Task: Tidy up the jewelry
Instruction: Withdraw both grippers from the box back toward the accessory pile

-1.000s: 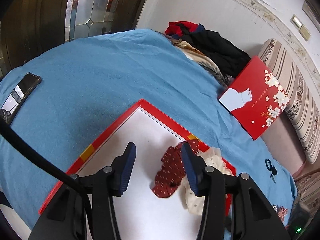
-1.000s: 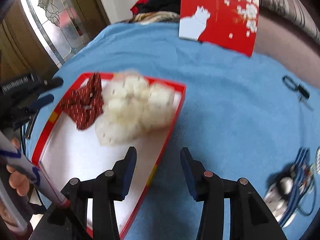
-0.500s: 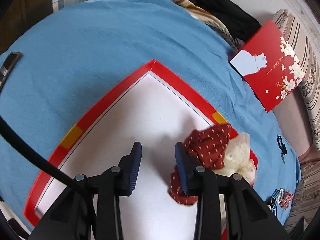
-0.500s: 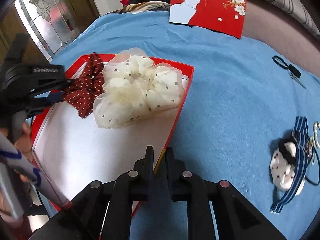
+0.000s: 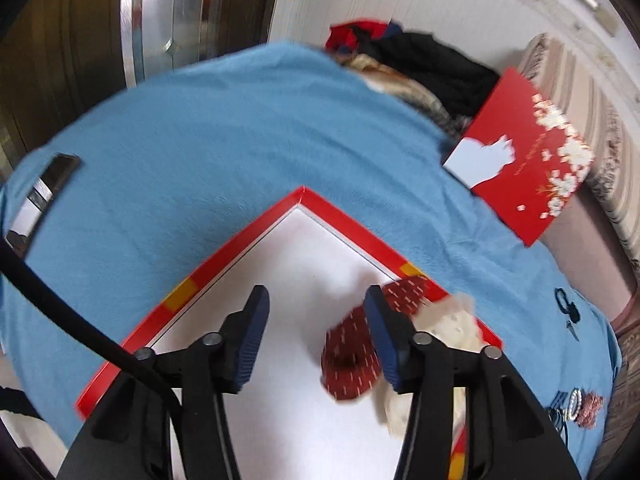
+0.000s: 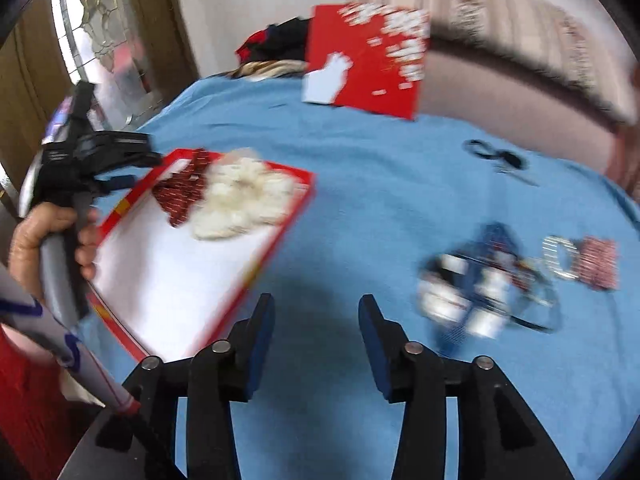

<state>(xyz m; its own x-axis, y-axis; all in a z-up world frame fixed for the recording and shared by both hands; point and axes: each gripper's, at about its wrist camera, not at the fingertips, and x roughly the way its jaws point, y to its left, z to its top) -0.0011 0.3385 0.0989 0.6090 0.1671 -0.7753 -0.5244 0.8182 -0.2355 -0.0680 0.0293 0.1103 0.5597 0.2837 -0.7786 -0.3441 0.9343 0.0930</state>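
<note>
The blanket (image 6: 360, 184) is blue. The tray (image 5: 240, 248) is white with a red rim. One scrunchie (image 5: 352, 344) is dark red with white dots, the other (image 6: 244, 204) maybe cream.

A shallow red-rimmed tray (image 6: 276, 236) with a white floor lies flat on the blue cloth (image 6: 360, 184). In its far corner a dark red dotted scrunchie (image 6: 182, 196) touches a cream dotted one (image 6: 244, 200), both crumpled. Well apart on the cloth, toward its right edge, sits a blurred heap: blue striped band (image 6: 494, 248), white dotted piece (image 6: 440, 300), pearl loop (image 6: 560, 256), red beaded piece (image 6: 600, 262).
</note>
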